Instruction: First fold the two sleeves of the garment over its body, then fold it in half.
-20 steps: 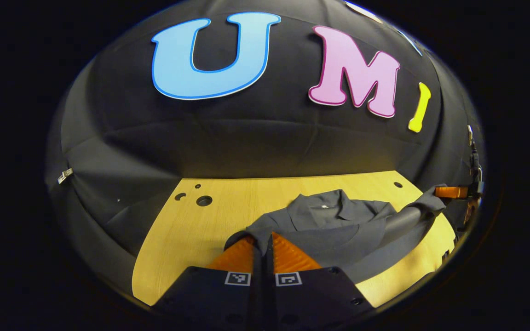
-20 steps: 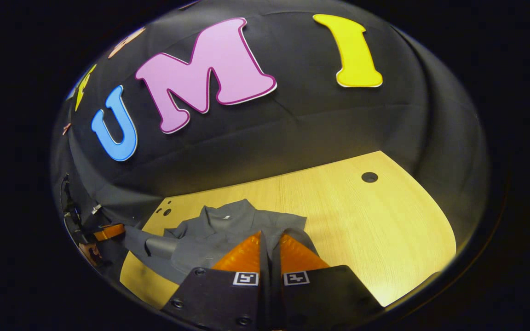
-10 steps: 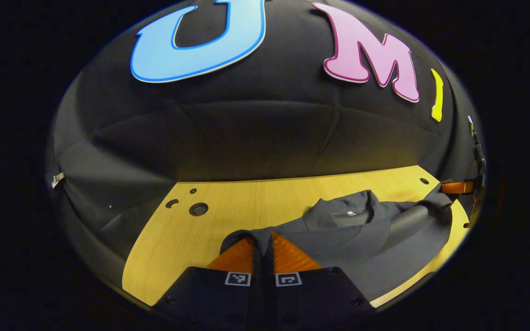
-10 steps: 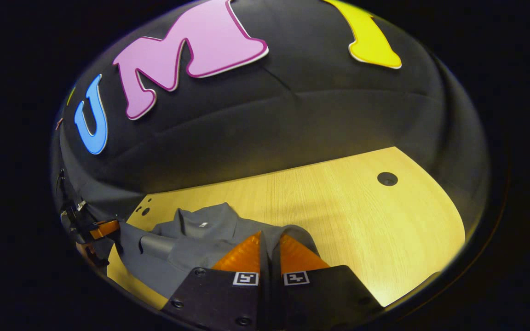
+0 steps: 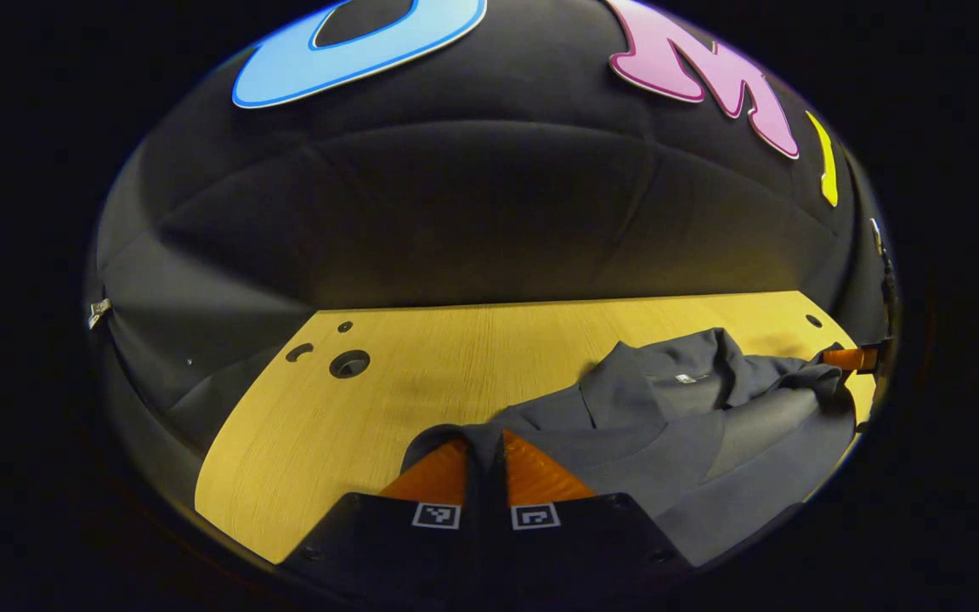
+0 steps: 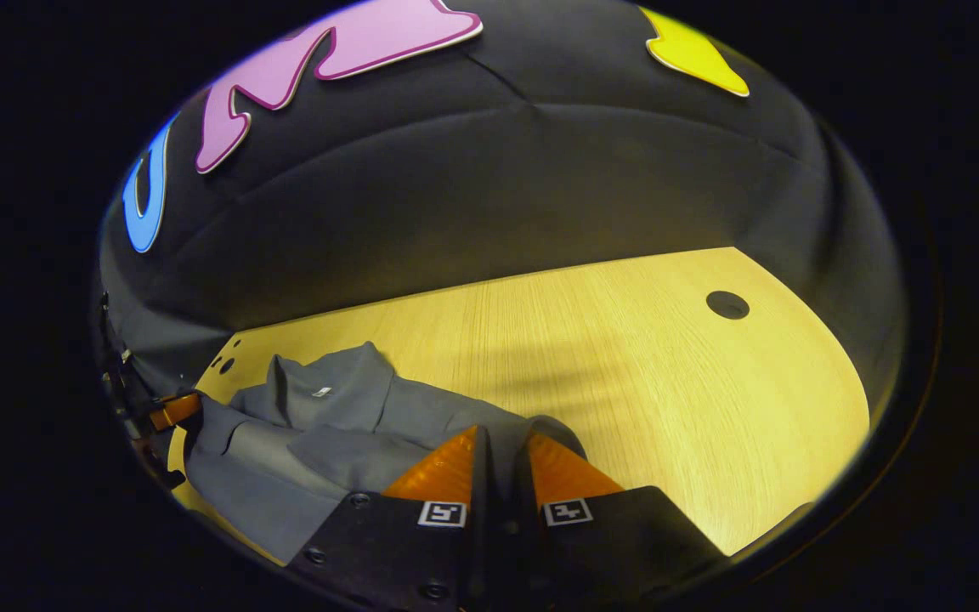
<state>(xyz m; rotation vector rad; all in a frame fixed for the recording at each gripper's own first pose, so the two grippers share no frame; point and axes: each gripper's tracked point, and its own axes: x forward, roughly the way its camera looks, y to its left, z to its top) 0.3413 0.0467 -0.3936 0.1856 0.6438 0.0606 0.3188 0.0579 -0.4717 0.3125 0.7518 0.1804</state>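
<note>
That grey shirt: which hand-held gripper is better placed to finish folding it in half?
Neither alone. The left hand-held gripper and the right hand-held gripper each pinch a corner of the grey shirt, so carrying both together toward the collar looks best.

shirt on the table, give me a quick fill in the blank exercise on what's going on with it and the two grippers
1. The grey shirt lies on a ____ table.
2. The left gripper is ____ on an edge of the shirt.
3. The right gripper grips the ____.
4. In the right gripper view, the collar lies to the ____ of that gripper's fingers.

Missing words: wooden; shut; shirt; left
</note>
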